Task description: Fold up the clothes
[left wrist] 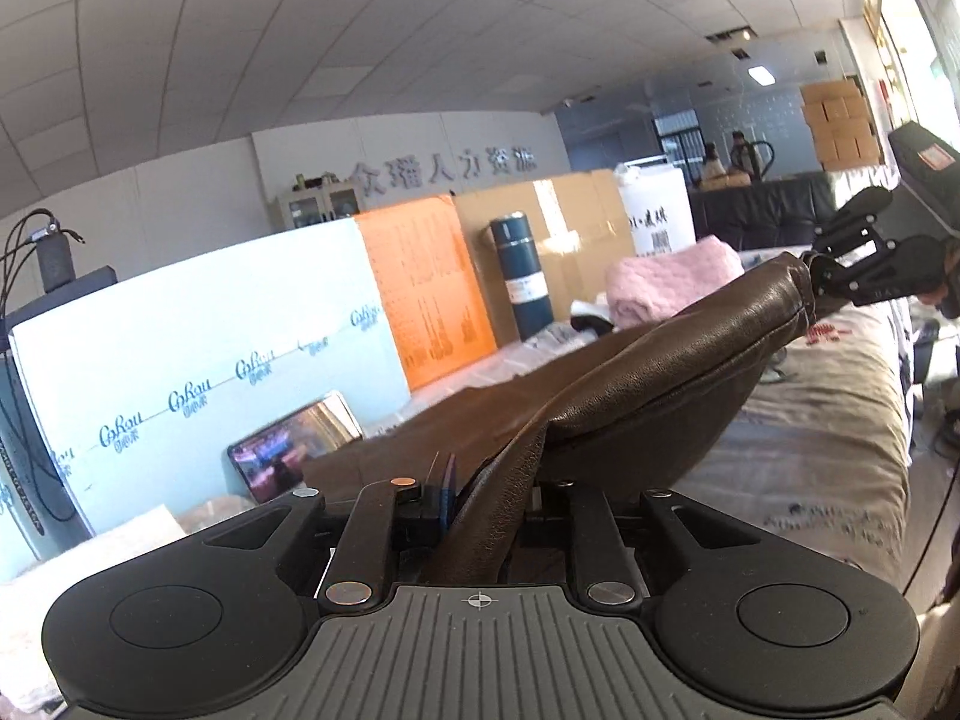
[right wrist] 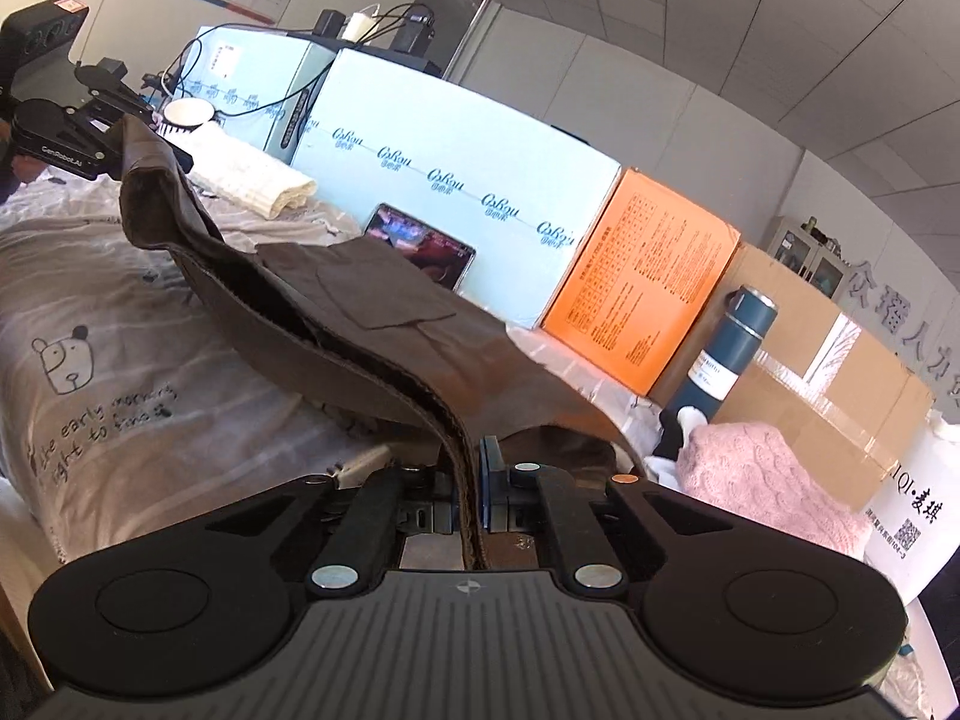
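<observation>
A dark brown leather garment (left wrist: 648,372) hangs stretched between my two grippers above the bed; it also shows in the right wrist view (right wrist: 336,324). My left gripper (left wrist: 486,492) is shut on one end of it. My right gripper (right wrist: 471,480) is shut on the other end, and shows far off in the left wrist view (left wrist: 810,276). The left gripper shows at the far left of the right wrist view (right wrist: 126,132). The garment's far part rests on the bed.
A grey printed sheet (right wrist: 108,360) covers the bed. A folded pink knit (left wrist: 672,285) and a cream knit (right wrist: 252,180) lie on it. A tablet (left wrist: 300,450), a blue flask (left wrist: 522,282), and light blue, orange and cardboard boxes line the far side.
</observation>
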A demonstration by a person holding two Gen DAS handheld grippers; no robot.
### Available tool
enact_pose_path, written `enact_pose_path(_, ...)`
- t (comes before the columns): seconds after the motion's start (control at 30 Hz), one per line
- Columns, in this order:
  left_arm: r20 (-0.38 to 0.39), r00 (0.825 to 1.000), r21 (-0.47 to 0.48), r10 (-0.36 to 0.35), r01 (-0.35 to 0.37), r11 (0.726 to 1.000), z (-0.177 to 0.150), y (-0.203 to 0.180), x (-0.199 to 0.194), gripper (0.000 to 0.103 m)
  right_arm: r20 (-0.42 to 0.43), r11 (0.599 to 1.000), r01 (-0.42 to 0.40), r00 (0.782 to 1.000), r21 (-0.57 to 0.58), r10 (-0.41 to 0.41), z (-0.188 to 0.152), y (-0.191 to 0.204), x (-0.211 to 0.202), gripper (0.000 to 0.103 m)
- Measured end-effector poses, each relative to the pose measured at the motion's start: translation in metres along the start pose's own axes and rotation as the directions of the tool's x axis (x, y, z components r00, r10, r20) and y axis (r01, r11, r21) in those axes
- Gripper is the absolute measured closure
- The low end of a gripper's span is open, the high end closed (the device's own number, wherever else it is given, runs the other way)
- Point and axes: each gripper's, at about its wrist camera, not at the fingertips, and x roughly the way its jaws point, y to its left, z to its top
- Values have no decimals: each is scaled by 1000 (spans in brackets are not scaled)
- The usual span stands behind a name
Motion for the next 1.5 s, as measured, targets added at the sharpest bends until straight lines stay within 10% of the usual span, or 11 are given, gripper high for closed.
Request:
enact_pose_path(0.3,0,994,-88,106,-106,990,9,37,70,84,80,998,45,996,42,-48,16,-43,46,97)
enact_pose_path(0.87,-229,971,-272,-73,8,962,-21,104,199,81,-100,990,-32,994,139,47,-8,-102,160,97)
enact_pose_path(1.0,-221,968,-347,-122,39,937,-30,118,210,63,-131,977,0,991,211,28,-21,-112,169,77)
enact_pose_path(1.17,-170,969,-476,-180,80,876,-35,135,213,12,-122,935,48,993,351,-6,-35,-126,163,51)
enact_pose_path(1.5,-89,968,-634,-233,126,763,-49,156,211,9,-65,774,40,998,632,2,-50,-138,149,30)
